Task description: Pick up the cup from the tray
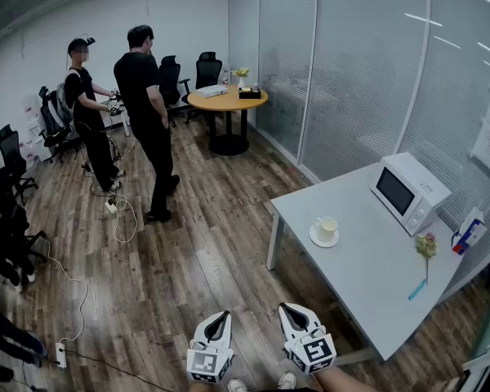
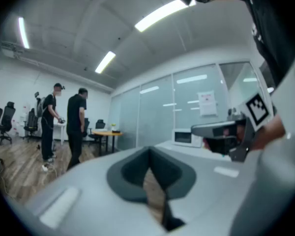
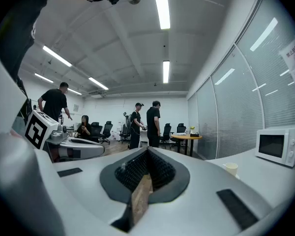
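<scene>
A white cup [image 1: 327,227] stands on a white saucer [image 1: 318,238] near the left end of the grey table [image 1: 367,276], at my front right. In the right gripper view the cup [image 3: 231,168] shows small at the lower right. Both grippers hang low near my body, over the wooden floor and well short of the table. My left gripper [image 1: 219,317] is shut with nothing in it, its jaws meeting [image 2: 148,151]. My right gripper [image 1: 292,309] is also shut and empty [image 3: 147,152].
On the table stand a white microwave [image 1: 408,190], a small flower [image 1: 426,247], a carton [image 1: 469,233] and a blue pen [image 1: 416,290]. Two people [image 1: 151,113] stand at the back left near a round wooden table [image 1: 227,100]. Cables [image 1: 118,212] lie on the floor.
</scene>
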A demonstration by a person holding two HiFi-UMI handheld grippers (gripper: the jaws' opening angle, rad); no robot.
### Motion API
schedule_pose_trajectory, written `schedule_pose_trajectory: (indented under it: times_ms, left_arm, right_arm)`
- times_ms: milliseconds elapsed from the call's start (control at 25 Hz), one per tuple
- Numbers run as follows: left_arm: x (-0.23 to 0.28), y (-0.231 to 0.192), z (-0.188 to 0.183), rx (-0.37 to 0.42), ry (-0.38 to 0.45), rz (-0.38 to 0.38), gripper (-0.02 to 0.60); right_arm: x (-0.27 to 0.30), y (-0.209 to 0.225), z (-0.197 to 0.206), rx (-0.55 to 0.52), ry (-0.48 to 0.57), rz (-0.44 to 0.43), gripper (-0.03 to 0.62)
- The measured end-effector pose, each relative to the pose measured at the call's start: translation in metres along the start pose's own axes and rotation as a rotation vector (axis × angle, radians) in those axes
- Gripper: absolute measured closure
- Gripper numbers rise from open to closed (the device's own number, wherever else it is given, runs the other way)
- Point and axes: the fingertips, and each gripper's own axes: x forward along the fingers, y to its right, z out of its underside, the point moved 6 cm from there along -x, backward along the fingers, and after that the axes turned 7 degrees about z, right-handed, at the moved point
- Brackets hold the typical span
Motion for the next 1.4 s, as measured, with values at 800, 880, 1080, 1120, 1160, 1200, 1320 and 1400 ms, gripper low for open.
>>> schedule_pose_trajectory:
  times_ms: [800,880,1080,1120,1160,1200,1320,1400]
  left_arm:
    - [0.0,-0.008,0.009,0.03,-0.017,0.12,0.577]
    - [0.004,-0.006,0.008,0.029,-0.011,0.143,0.577]
    - [0.023,0.001,0.005,0.024,-0.011,0.181,0.577]
    - [0.028,0.003,0.003,0.025,-0.009,0.188,0.577]
    - [0.034,0.004,0.002,0.028,-0.008,0.195,0.577]
    - [0.039,0.005,0.001,0.032,-0.009,0.201,0.577]
    - [0.058,0.006,0.0,0.042,-0.018,0.21,0.577]
    - [0.074,0.006,-0.003,0.05,-0.02,0.213,0.577]
  right_arm:
    - [0.006,-0.024,0.002,0.082,0.025,0.039,0.589]
    - [0.003,-0.022,0.002,0.082,0.024,0.049,0.589]
    - [0.005,-0.008,0.004,0.078,0.007,0.053,0.589]
    - [0.007,-0.004,0.004,0.075,0.008,0.051,0.589]
    - [0.009,0.001,0.004,0.074,0.01,0.051,0.589]
    - [0.013,0.005,0.005,0.076,0.013,0.052,0.589]
    - [0.025,0.022,0.006,0.089,0.027,0.058,0.589]
    - [0.034,0.037,0.005,0.097,0.038,0.06,0.589]
